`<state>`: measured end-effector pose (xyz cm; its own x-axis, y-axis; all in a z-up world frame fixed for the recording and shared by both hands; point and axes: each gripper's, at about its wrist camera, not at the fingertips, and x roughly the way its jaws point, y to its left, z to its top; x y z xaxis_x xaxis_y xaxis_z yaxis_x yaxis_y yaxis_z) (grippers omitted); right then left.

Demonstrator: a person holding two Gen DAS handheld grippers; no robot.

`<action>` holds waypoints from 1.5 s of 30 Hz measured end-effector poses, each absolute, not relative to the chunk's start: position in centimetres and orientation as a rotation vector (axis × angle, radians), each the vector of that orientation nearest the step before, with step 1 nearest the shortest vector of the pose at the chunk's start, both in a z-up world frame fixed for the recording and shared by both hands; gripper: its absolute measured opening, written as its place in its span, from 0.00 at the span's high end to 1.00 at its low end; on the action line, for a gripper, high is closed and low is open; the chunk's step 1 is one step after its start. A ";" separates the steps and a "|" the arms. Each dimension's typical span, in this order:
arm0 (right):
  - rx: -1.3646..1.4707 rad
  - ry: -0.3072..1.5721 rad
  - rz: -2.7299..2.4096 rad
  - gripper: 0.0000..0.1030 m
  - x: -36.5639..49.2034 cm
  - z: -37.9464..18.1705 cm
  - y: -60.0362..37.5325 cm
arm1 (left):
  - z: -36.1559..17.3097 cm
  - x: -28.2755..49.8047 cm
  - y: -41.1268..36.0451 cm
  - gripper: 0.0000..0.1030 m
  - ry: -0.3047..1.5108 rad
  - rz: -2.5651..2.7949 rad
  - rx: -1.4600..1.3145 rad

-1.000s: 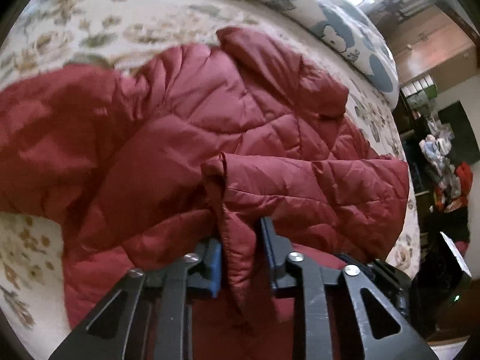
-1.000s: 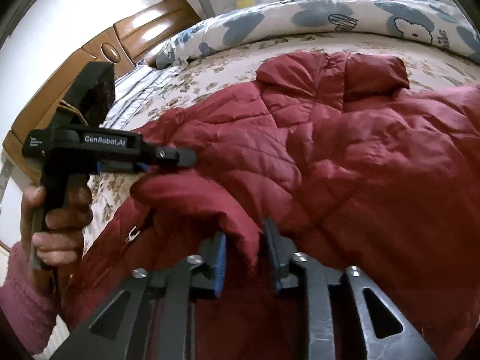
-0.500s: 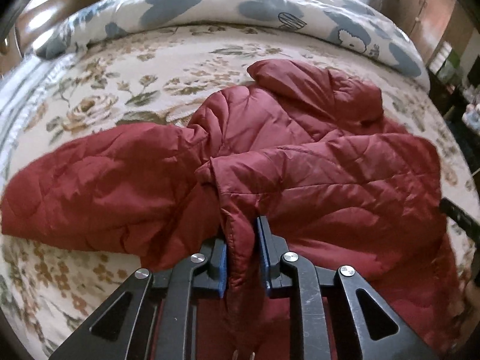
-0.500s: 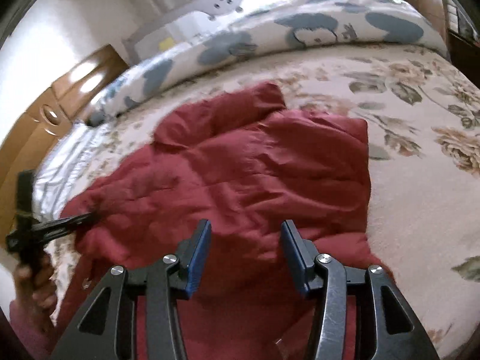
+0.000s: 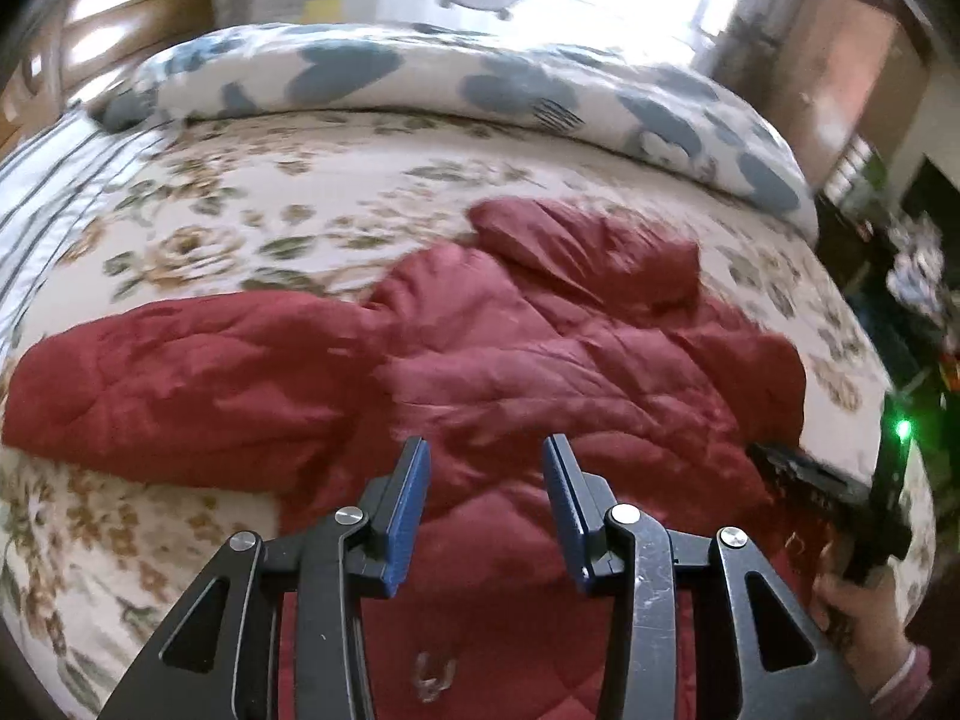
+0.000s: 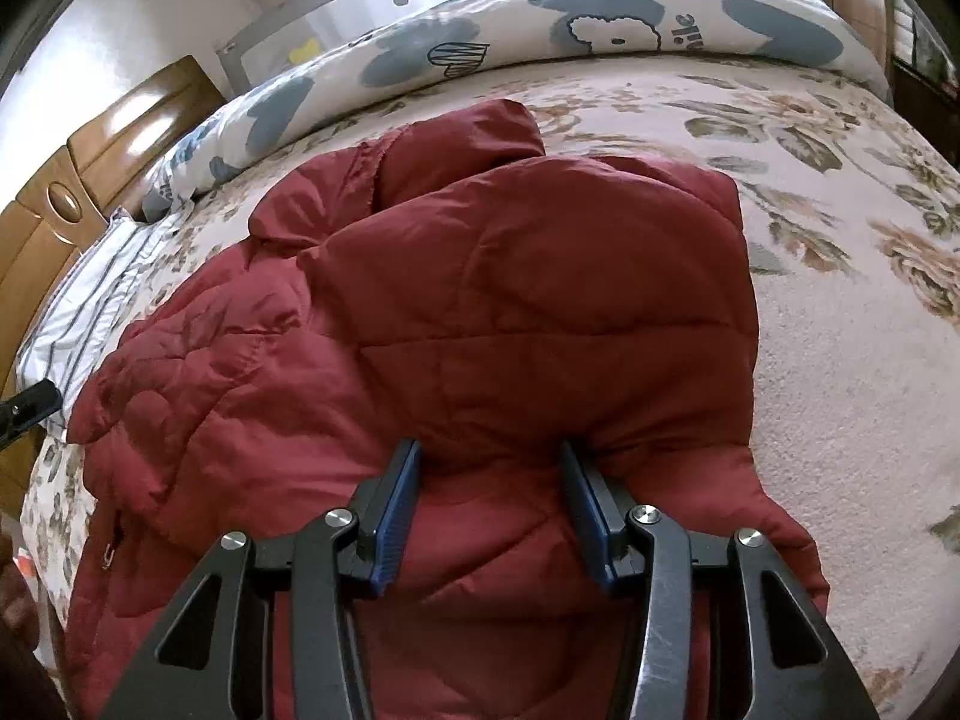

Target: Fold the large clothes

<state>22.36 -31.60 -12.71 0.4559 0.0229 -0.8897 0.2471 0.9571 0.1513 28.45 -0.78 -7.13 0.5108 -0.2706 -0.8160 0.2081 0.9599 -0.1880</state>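
The red jacket (image 6: 480, 312) lies on the flowered bedspread (image 6: 840, 360), with bare bedspread on each side. The rolled quilt (image 5: 420, 78) borders the far edge. Left gripper (image 5: 486, 510) opening, empty; right gripper (image 6: 489, 504) open above the jacket.

That puffy quilted jacket (image 6: 480, 300) is a deep brick red all over, stitched in a diamond pattern. The bedspread (image 5: 252, 228) under it is cream with tan roses and olive-green leaves. The rolled-up comforter (image 6: 600, 18) at the back is white with dusty-blue blobs and little outline cartoon doodles. White sheet with thin grey stripes (image 6: 90, 294), honey-brown glossy wooden headboard (image 6: 90, 180), black gripper frames with blue pads (image 6: 393, 516).
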 end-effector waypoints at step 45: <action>0.274 1.092 -0.050 0.47 18.4 -8.8 -27.5 | -13.1 27.4 8.3 0.20 1.085 -0.113 -0.415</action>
